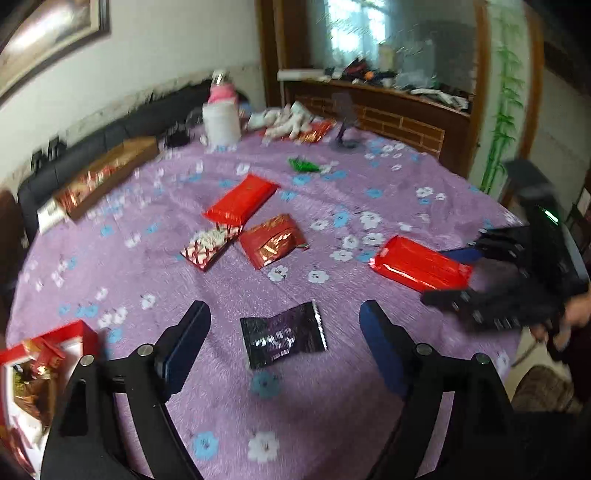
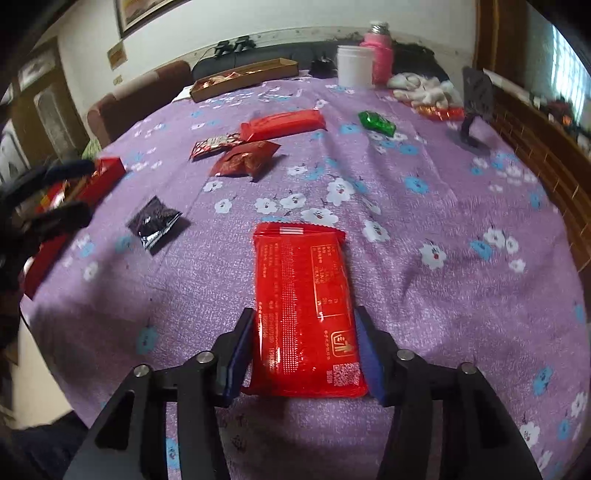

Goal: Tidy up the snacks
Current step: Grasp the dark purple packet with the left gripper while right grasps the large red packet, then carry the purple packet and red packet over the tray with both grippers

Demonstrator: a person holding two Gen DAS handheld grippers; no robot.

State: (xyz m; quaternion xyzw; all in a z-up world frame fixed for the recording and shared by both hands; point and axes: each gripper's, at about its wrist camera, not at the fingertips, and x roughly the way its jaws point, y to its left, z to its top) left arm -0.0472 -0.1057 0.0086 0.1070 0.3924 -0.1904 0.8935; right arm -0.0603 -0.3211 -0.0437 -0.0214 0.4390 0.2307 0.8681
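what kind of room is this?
Probably a home living or dining room: a round table under a floral purple cloth, a dark sofa along the wall, a framed picture above it, snack packs strewn about.

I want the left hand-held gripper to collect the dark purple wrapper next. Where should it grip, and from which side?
Grip the dark purple wrapper across its puffed middle, coming from above with the left hand-held gripper open, one finger on each long side. It lies flat on the tablecloth, so there is no edge to get under, and its crimped ends are thin.
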